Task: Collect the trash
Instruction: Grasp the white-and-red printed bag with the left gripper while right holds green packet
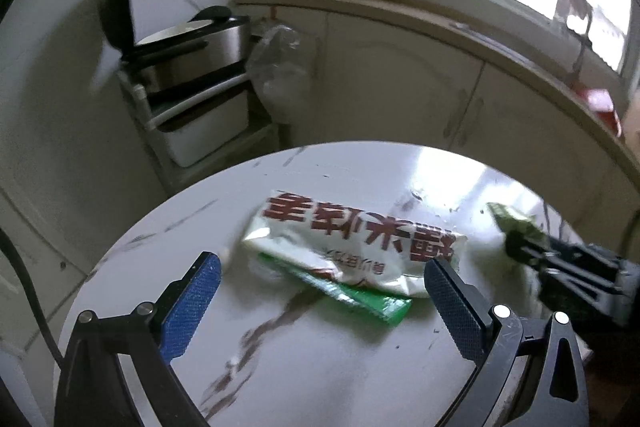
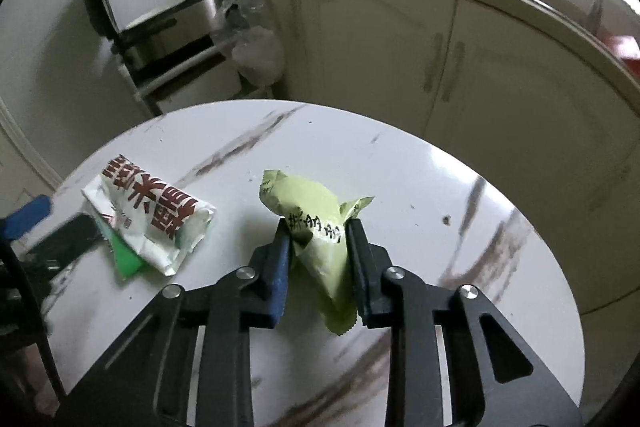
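Item one: light-green wrapper (image 2: 316, 227), pinched in my right gripper (image 2: 318, 227) on the round table (image 2: 400, 163). Item two: white packet (image 1: 352, 239) over a green wrapper (image 1: 376, 301), uncollected; my left gripper (image 1: 320, 279) hangs wide before them.

Landmark: the white wrapper (image 1: 352, 239) on the round marble table (image 2: 400, 163). Its far side is bare tabletop up to the rim, and so is the stretch nearer the camera. A green packet (image 1: 360, 297) sticks out from under its near edge. To its right, the right gripper (image 2: 318, 227), pinching 1 pale green wrapper (image 2: 308, 211), blocks that side. Beyond the table, cabinet doors (image 2: 380, 43) wall off the far side.
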Motion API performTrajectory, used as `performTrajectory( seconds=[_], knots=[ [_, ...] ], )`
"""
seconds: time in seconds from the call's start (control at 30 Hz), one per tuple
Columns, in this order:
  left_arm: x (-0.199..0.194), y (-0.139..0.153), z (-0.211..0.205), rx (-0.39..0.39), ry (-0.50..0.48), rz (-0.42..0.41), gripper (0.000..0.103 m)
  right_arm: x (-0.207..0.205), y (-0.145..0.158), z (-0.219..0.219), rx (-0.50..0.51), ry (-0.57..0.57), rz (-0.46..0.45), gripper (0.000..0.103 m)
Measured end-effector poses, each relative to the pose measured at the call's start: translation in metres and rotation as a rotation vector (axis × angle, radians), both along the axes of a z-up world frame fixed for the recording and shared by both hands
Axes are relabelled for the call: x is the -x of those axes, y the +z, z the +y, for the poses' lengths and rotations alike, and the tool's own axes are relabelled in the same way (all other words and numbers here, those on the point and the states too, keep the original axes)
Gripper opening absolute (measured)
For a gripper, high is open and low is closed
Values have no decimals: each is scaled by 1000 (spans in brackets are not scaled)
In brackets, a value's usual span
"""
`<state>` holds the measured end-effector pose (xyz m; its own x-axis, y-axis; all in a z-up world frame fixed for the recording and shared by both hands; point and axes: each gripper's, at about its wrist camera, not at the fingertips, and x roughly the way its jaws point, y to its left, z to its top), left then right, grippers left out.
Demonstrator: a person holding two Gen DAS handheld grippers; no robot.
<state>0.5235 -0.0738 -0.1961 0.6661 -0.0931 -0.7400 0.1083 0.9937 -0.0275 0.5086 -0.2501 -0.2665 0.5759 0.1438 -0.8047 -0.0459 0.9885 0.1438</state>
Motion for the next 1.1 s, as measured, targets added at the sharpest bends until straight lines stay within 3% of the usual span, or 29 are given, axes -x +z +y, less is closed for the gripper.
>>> performTrajectory(
  seconds=[0.17, 0.63, 0.93, 1.1],
  knots=[
    [-24, -13, -19, -20, -17, 43, 100, 8, 7, -14, -20, 0, -8, 25],
    [-69, -28, -38, -27, 7, 28, 102, 10, 9, -20, -56, 31, -10, 26],
    [-98, -35, -57, -80, -62, 18, 102, 10, 8, -24, -68, 38, -5, 26],
    [-97, -33, -43, -57, -80, 8, 102, 11, 10, -30, -74, 35, -11, 26]
  ],
)
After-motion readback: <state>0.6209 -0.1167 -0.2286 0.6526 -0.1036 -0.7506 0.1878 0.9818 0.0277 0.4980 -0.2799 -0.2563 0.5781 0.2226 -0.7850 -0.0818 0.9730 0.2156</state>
